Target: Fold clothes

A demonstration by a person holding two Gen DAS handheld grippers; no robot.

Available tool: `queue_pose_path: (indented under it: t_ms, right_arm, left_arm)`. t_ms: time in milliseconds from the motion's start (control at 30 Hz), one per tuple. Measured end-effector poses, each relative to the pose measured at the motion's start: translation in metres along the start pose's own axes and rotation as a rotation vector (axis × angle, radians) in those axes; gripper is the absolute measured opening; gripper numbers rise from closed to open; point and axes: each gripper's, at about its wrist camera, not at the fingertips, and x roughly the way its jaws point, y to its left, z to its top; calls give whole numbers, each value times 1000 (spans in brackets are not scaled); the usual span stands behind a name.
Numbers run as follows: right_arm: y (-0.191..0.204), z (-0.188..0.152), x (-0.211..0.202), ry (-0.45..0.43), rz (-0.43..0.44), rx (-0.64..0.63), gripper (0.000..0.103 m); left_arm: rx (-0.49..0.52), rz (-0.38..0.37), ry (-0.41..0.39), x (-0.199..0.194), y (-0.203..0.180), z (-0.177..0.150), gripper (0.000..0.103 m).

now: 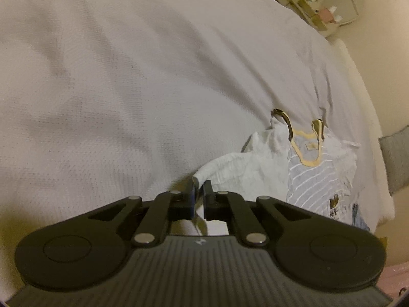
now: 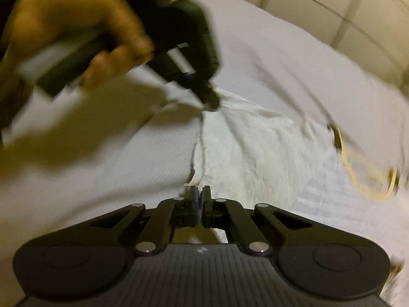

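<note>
A white garment [image 1: 245,168] with a grey striped front panel [image 1: 311,176] and a tan neckline [image 1: 306,151] lies on the bed at the lower right of the left wrist view. My left gripper [image 1: 200,192] is shut on its white edge at the left corner. In the right wrist view the same garment [image 2: 255,148] spreads ahead, blurred. My right gripper [image 2: 200,194] is shut on its near hem. The other gripper [image 2: 209,102], held by a hand [image 2: 107,33], pinches the far corner of that white fabric.
A pale textured bedspread [image 1: 115,81] covers the bed. A small shelf unit [image 1: 309,2] and a round mirror [image 1: 345,5] stand beyond the bed's far right corner. A grey cushion [image 1: 396,158] sits at the right edge. Pale cupboard doors [image 2: 332,7] lie behind the bed.
</note>
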Motion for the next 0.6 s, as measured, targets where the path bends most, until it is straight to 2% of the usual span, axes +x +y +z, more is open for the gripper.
queue_pose_path:
  t_ms: [133, 300, 600]
  right_arm:
    - [-30, -4, -15, -34, 54, 198, 0]
    - [-67, -17, -21, -25, 95, 405, 0]
    - [-117, -49, -21, 2, 114, 596, 1]
  left_arm:
    - [14, 28, -12, -1, -24, 4, 2]
    - [31, 63, -28, -3, -54, 8, 2]
    - [64, 42, -29, 22, -103, 11, 3]
